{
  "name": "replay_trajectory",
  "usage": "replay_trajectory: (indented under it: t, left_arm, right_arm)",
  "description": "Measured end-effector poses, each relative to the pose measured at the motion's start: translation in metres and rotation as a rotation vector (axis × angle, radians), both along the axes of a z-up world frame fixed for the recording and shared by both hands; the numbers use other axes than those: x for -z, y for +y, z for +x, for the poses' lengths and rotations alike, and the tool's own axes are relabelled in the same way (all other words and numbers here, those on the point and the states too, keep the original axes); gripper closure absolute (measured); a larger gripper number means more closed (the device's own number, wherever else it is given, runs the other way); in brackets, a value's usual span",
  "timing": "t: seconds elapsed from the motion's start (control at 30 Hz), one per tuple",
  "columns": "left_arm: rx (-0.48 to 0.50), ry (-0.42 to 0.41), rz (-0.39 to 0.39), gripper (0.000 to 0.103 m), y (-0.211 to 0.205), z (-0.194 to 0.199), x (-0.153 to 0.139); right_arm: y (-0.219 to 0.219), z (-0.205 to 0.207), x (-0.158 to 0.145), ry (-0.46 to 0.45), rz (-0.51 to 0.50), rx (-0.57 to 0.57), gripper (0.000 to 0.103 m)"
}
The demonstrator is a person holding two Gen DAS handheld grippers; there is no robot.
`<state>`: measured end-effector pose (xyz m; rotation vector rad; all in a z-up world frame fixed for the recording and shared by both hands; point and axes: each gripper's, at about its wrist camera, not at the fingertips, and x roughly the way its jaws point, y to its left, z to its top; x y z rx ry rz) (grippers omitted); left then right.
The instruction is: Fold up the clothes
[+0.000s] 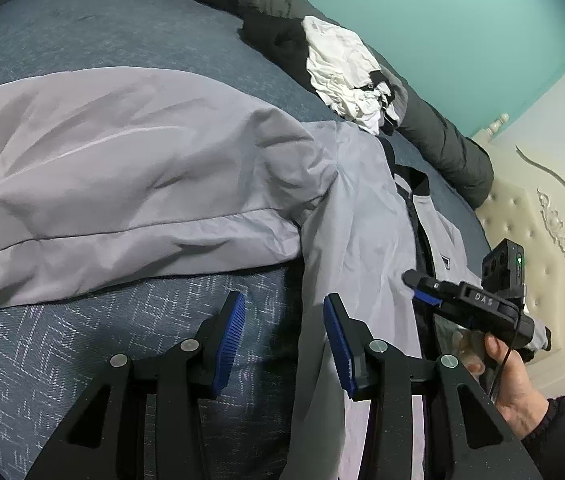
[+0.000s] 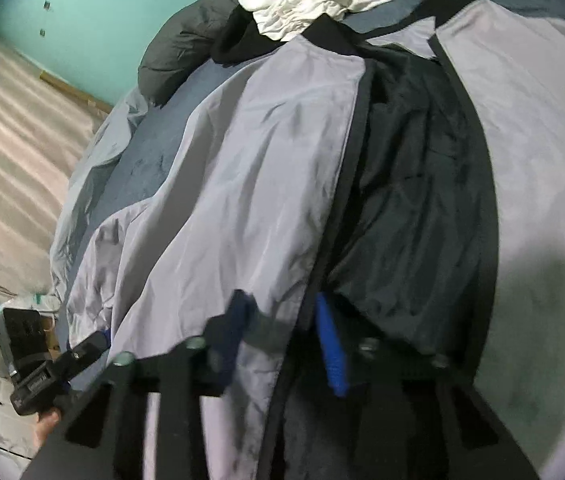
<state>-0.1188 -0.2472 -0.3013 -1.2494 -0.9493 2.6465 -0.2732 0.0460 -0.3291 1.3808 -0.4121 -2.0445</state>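
A light grey jacket [image 1: 122, 168] with black trim lies opened out on the blue bed cover [image 1: 62, 360], one sleeve stretched to the left. My left gripper [image 1: 284, 340] is open low over the bed, its right finger [image 1: 338, 344] at the edge of the jacket's front panel. In the right wrist view the jacket [image 2: 242, 168] shows its black lining [image 2: 410, 184]. There my right gripper [image 2: 282, 340] is open, blurred, with the front panel's black-edged border running between its fingers. Each gripper also appears in the other's view, hand-held: the right gripper [image 1: 416, 286] and the left gripper [image 2: 92, 346].
A crumpled white garment [image 1: 342, 76] and a dark green puffer coat [image 1: 442, 140] lie along the far side of the bed. A cream padded headboard [image 1: 542, 208] stands at the right. Bare floor [image 2: 10, 140] and a teal wall lie beyond the bed's left edge.
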Motion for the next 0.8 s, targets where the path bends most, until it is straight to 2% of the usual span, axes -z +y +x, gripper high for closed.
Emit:
replay_trajectory:
  t: [0.1,0.3,0.5,0.63,0.7,0.73,0.8]
  left_arm:
    - [-0.010,0.000,0.014,0.058,-0.004,-0.002,0.001]
    - [-0.017,0.012,0.039,0.057,-0.006,-0.010,-0.002]
    - [0.043,0.002,0.073,0.056,0.011,-0.030,0.000]
    - [0.076,-0.030,0.056,0.057,0.022,-0.039,0.007]
    - [0.094,-0.033,0.056,0.076,0.025,-0.040,0.010]
    - [0.104,-0.034,0.056,0.092,0.027,-0.040,0.011]
    - [0.122,-0.037,0.055,0.098,0.031,-0.042,0.013]
  right_arm:
    - [0.000,0.004,-0.005,0.021,0.011,-0.004,0.089]
    - [0.023,0.018,-0.019,0.040,0.043,0.031,0.091]
    - [0.033,0.019,-0.031,0.046,0.097,0.044,0.091]
    - [0.030,0.016,-0.035,0.051,0.106,0.021,0.091]
    - [0.024,0.011,-0.034,0.050,0.132,0.008,0.091]
    - [0.023,0.009,-0.032,0.048,0.148,0.005,0.091]
    - [0.026,0.005,-0.027,0.041,0.175,0.011,0.091]
